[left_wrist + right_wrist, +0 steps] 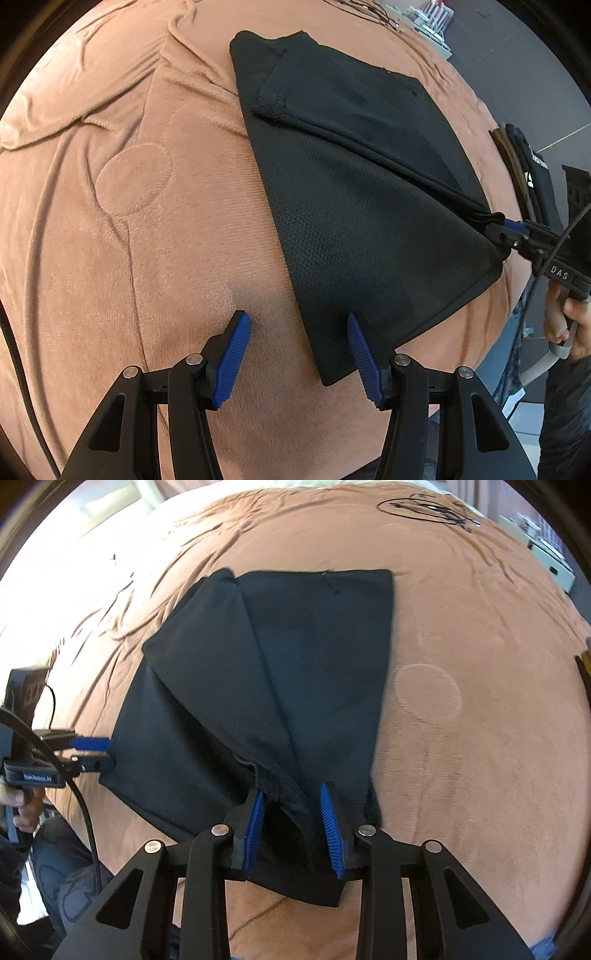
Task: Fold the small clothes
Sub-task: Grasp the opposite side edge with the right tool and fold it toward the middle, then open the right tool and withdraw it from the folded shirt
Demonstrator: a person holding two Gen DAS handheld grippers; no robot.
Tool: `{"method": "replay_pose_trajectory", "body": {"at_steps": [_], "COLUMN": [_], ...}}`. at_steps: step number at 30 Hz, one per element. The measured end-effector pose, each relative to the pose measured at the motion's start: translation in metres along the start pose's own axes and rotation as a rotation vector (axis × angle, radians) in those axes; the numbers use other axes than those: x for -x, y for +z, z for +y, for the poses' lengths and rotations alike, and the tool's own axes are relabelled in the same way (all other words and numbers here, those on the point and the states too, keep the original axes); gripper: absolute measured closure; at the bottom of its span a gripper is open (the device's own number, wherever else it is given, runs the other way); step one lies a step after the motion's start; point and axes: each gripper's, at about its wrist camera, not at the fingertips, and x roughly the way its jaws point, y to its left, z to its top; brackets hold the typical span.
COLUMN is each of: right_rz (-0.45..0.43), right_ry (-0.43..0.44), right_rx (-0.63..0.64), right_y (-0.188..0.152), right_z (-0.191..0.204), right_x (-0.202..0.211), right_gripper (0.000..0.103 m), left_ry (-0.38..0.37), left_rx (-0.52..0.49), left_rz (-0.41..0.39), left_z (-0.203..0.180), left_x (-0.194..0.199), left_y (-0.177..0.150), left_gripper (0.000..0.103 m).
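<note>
On brown blanket (155, 229), black garment (369, 221), coiled cable (428, 507) beyond

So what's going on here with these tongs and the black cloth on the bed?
A person is folding a small black garment spread on a brown blanket, with tongs in each hand. The right tongs have a bunched hem of the garment between their blue pads and look closed on it. The left tongs are open, poised at the garment's near corner, one pad over the cloth, one over the blanket, gripping nothing yet.
</note>
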Motion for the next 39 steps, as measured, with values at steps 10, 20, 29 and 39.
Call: {"method": "replay_pose_trajectory", "body": {"at_steps": [10, 20, 29, 39], "right_rz": [-0.027, -0.041, -0.082, -0.071], "right_ry": [0.076, 0.179, 0.063, -0.096], "right_rx": [-0.088, -0.232, -0.211, -0.122], "right_y": [0.003, -0.021, -0.022, -0.017], "right_z": [-0.012, -0.043, -0.042, -0.025], "right_x": [0.003, 0.011, 0.006, 0.034], "right_gripper": [0.100, 0.100, 0.101, 0.049], "left_ry": [0.027, 0.018, 0.089, 0.037], "left_rx": [-0.015, -0.029, -0.073, -0.053], "left_rz": [0.007, 0.015, 0.041, 0.007], "left_z": [-0.010, -0.021, -0.029, -0.017], "left_x": [-0.005, -0.008, -0.017, 0.002], "left_y": [0.005, 0.007, 0.009, 0.012], "left_gripper": [0.047, 0.047, 0.053, 0.053]}}
